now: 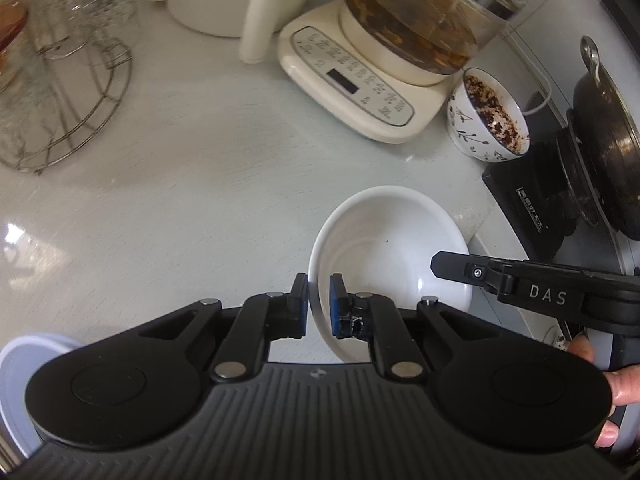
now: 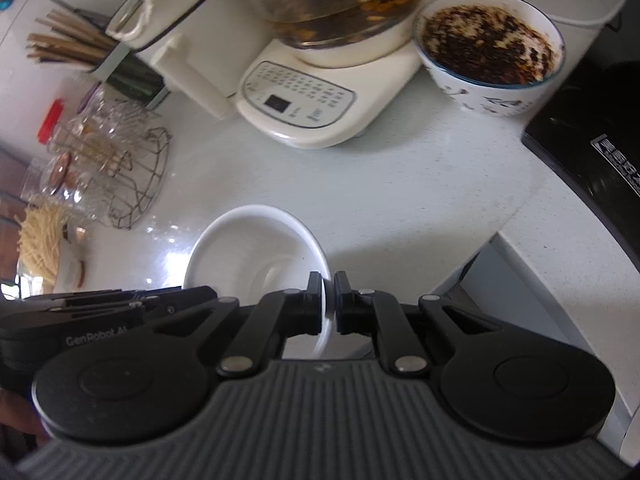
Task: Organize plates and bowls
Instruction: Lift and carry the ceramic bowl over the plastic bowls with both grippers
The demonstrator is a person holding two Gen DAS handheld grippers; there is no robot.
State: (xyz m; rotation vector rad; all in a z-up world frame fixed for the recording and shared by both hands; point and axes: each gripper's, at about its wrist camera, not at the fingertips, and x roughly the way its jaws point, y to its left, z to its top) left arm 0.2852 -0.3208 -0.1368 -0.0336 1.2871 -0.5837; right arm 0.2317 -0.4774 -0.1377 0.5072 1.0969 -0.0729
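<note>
Both your left tongs (image 1: 319, 306) and right tongs (image 2: 328, 304) are clamped on opposite rims of the shallow white ceramic bowl (image 1: 384, 248) near the tabletop's (image 1: 180, 184) front edge; placing remains undone.

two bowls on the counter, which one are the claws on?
The plain white bowl, empty, near the counter edge. The left claw and right claw each pinch its rim on opposite sides. The patterned bowl by the kettle base holds dark residue, untouched.

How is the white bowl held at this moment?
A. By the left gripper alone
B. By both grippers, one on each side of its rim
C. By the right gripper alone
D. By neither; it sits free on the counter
B: the left gripper and the right gripper each pinch the white bowl's rim.
</note>
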